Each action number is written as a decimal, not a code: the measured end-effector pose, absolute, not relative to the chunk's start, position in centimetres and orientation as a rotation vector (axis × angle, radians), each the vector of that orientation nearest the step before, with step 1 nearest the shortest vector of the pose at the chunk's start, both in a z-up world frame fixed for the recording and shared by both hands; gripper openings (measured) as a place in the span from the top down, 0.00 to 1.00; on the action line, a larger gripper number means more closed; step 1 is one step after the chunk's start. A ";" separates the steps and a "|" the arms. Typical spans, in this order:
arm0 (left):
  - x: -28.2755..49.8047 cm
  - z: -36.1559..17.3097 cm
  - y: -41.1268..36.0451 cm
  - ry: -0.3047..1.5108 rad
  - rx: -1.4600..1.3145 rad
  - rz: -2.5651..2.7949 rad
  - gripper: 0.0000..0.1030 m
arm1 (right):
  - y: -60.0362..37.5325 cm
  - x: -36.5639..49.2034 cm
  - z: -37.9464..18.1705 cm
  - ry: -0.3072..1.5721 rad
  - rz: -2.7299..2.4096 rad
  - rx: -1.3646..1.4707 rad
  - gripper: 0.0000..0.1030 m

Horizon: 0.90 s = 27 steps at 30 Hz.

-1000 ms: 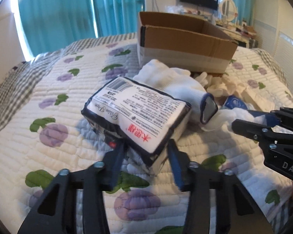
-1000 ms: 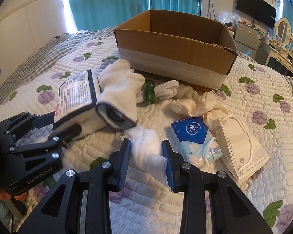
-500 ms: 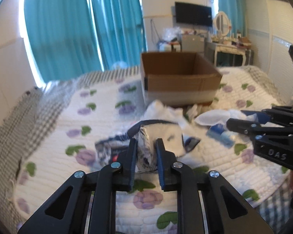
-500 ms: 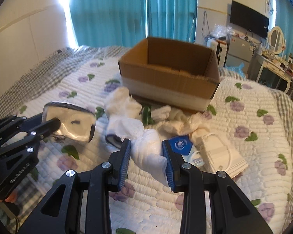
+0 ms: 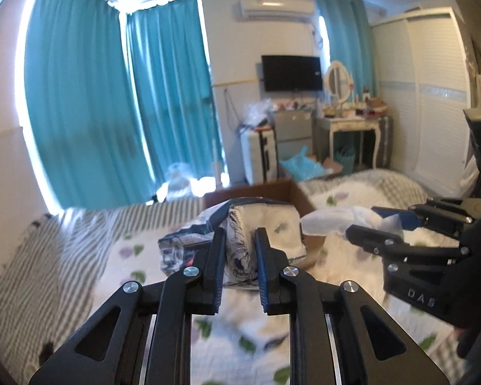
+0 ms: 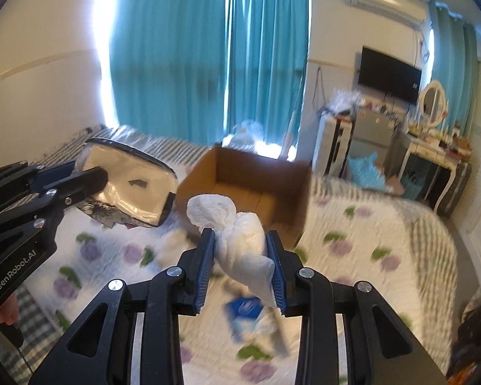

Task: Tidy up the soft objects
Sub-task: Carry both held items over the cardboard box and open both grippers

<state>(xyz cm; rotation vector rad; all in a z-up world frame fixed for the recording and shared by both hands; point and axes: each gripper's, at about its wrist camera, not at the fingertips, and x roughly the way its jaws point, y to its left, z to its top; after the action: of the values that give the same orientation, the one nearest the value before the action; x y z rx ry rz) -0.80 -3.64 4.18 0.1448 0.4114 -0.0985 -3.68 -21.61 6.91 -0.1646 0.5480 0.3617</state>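
Left wrist view showed the tissue pack (image 5: 240,240) clamped in the left gripper (image 5: 239,258), lifted above the quilted bed (image 5: 118,256). The white cloth (image 6: 243,240) was pinched between the right gripper (image 6: 240,266) pads, in front of the open cardboard box (image 6: 250,186).

Teal curtains (image 5: 80,112), wall TV (image 5: 291,73), AC (image 5: 277,6), prob. wardrobe (image 5: 433,96)

Between the blue pads of the black right gripper (image 6: 240,266) sat a plain white sock (image 6: 240,240), with a brown cardboard box (image 6: 256,189) beyond it. Left of that claw, a clear tissue pack (image 6: 128,189) edged in navy hung above a white quilt (image 6: 368,224) printed with purple-and-green flowers; teal curtains (image 6: 266,51) hung behind.
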 end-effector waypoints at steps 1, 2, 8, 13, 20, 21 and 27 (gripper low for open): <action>0.1 4.7 -3.8 0.410 0.137 -0.107 0.84 | -21.7 -3.1 7.6 0.533 0.354 -0.170 0.69; 1.5 5.5 -4.1 0.408 0.125 -0.115 0.84 | -21.9 -2.4 8.5 0.504 0.340 -0.184 0.69; 8.2 7.0 -5.8 0.385 0.142 -0.119 0.83 | -22.0 3.0 11.3 0.431 0.287 -0.233 0.69; 14.0 5.3 -6.2 0.424 0.137 -0.111 0.83 | -21.3 8.6 10.4 0.458 0.283 -0.239 0.69; 19.3 -0.2 -5.7 0.532 0.140 -0.101 0.82 | -20.3 16.6 5.6 0.577 0.327 -0.200 0.69; 19.6 -0.7 -5.7 0.543 0.138 -0.105 0.80 | -20.3 17.4 4.8 0.594 0.329 -0.198 0.69; 20.1 -2.2 -6.6 0.566 0.148 -0.148 0.74 | -21.5 19.6 2.9 0.621 0.377 -0.119 0.56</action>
<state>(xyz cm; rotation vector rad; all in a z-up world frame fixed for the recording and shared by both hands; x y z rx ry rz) 20.07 -6.64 -2.18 0.1483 0.5655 -0.1477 19.59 -21.46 2.86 -0.1188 0.6210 0.3774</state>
